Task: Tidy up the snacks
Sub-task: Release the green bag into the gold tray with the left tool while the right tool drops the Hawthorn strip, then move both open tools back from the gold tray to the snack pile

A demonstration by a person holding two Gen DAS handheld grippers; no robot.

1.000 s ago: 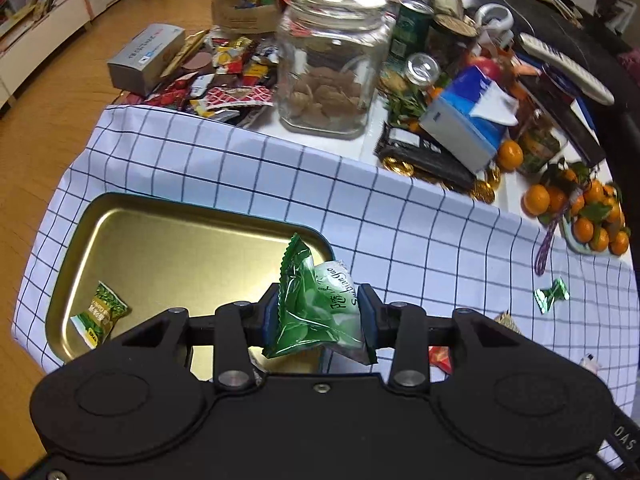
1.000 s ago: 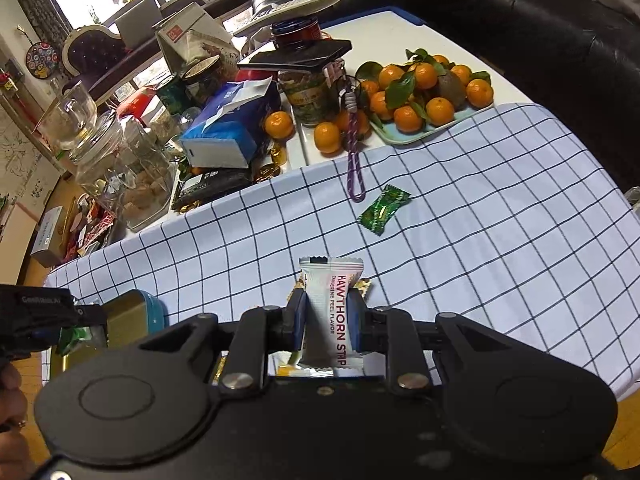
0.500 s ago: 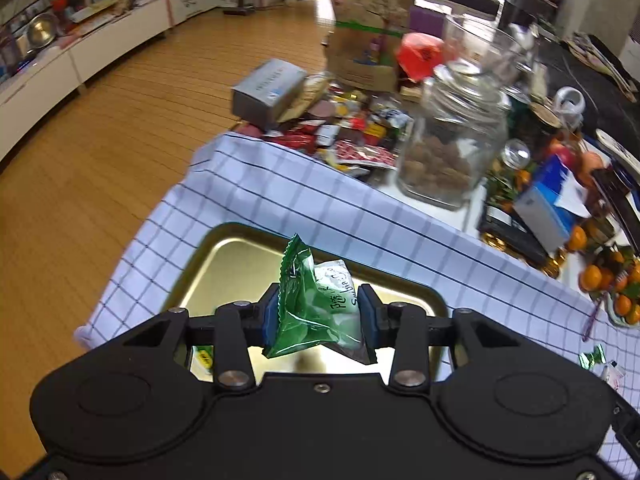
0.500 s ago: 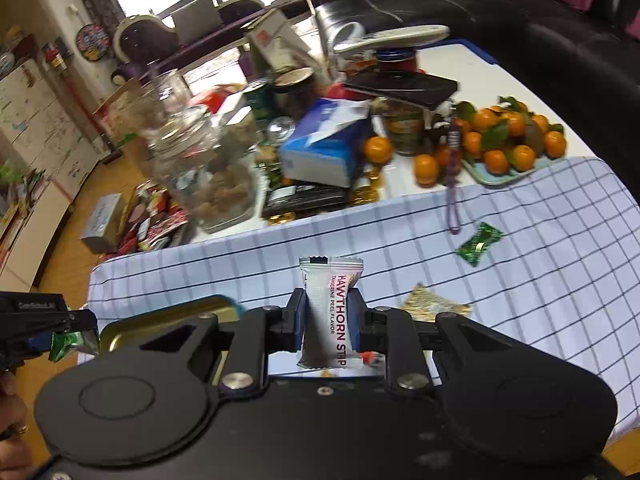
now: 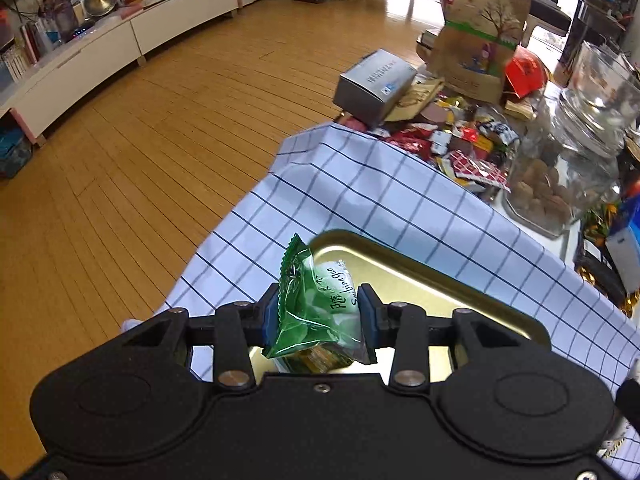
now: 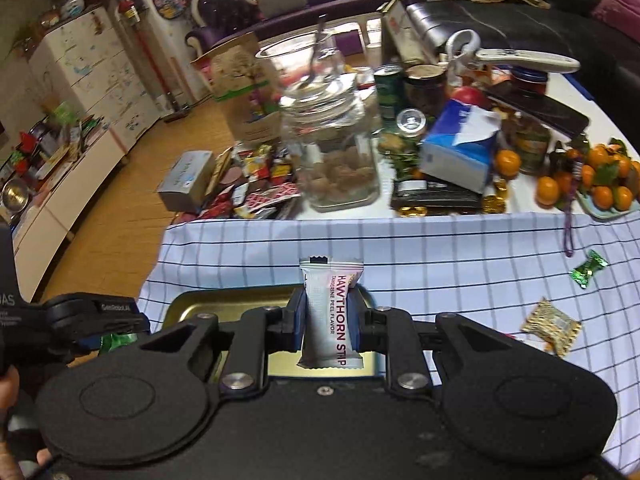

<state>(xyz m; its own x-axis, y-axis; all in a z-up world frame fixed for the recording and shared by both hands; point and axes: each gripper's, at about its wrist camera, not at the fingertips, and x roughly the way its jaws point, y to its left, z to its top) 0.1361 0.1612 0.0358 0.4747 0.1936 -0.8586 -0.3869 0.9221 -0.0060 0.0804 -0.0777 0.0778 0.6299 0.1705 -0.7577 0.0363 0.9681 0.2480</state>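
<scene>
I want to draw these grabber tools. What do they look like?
Each gripper is matte black plastic: the left gripper and the right gripper have round bulges on a wide body, silver screws and two short fingers with blue pads. White lettering marks the left one's side.

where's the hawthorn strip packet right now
In the right wrist view the hawthorn strip packet stands upright, clamped in the right gripper, over the near edge of the gold tray on the checked cloth.
</scene>
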